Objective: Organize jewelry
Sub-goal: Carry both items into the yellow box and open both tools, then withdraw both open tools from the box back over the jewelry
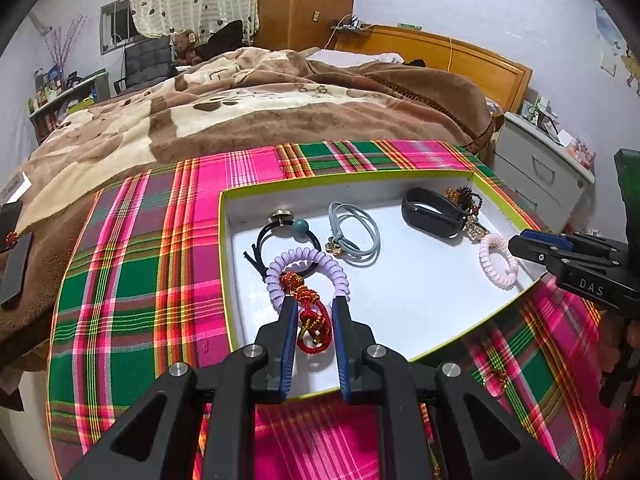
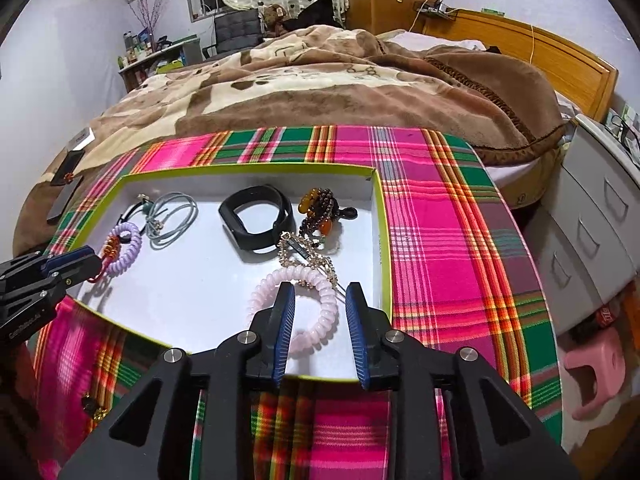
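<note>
A white box lid with a green rim (image 1: 224,240) (image 2: 378,240) lies on the plaid cloth. In it are a purple coil hair tie (image 1: 308,258) (image 2: 126,248), a red knotted cord bracelet (image 1: 310,312), a pink coil tie (image 1: 498,262) (image 2: 320,308), a black band (image 1: 434,212) (image 2: 256,216), a grey-blue elastic (image 1: 356,236), a black elastic with a teal bead (image 1: 300,227) and amber beads (image 2: 320,208). My left gripper (image 1: 314,304) is open with the red bracelet between its fingers. My right gripper (image 2: 320,292) is open over the pink coil tie.
The plaid cloth (image 1: 140,280) covers a round table. A small gold trinket (image 1: 496,380) lies on the cloth outside the lid. A bed with a brown blanket (image 1: 260,100) is behind, a white drawer unit (image 2: 600,208) at right, a pink stool (image 2: 596,372) below it.
</note>
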Action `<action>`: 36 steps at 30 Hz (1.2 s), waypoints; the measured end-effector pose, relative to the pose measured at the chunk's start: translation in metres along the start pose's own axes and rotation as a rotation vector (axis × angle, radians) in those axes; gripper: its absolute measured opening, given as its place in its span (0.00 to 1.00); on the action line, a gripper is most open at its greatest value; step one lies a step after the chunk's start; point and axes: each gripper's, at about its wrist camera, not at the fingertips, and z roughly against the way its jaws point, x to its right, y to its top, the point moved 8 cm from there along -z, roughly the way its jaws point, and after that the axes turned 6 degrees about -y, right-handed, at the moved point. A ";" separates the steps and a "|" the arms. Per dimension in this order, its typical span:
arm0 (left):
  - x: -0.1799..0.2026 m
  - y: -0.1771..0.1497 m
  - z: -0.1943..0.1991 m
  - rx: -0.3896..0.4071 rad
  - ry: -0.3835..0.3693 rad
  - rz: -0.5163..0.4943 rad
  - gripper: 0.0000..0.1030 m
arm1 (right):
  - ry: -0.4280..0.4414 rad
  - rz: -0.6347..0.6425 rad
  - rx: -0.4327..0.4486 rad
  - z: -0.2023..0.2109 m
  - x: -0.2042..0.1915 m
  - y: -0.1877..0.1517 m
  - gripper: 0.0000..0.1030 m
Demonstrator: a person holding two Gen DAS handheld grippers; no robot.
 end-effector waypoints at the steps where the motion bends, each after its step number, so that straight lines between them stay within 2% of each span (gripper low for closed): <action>1: 0.001 0.000 0.002 0.004 -0.005 0.002 0.17 | 0.002 0.001 0.007 0.003 0.000 0.000 0.26; 4: 0.003 -0.001 0.010 0.018 -0.005 0.000 0.20 | 0.007 -0.002 0.023 0.013 -0.001 -0.001 0.28; 6: 0.005 -0.002 0.015 0.029 -0.010 -0.002 0.22 | 0.014 -0.005 0.032 0.018 -0.001 -0.003 0.36; 7: 0.006 -0.002 0.017 0.031 -0.012 -0.003 0.22 | 0.021 -0.008 0.039 0.022 -0.002 -0.004 0.37; 16: -0.001 -0.008 0.022 0.026 0.017 0.009 0.23 | 0.035 -0.012 0.059 0.042 -0.003 -0.012 0.37; 21: 0.006 -0.009 0.045 0.073 0.011 0.003 0.23 | 0.051 -0.014 0.090 0.060 -0.007 -0.018 0.37; 36: 0.046 -0.066 0.118 0.164 0.003 -0.007 0.23 | 0.112 0.019 0.161 0.127 -0.037 -0.071 0.37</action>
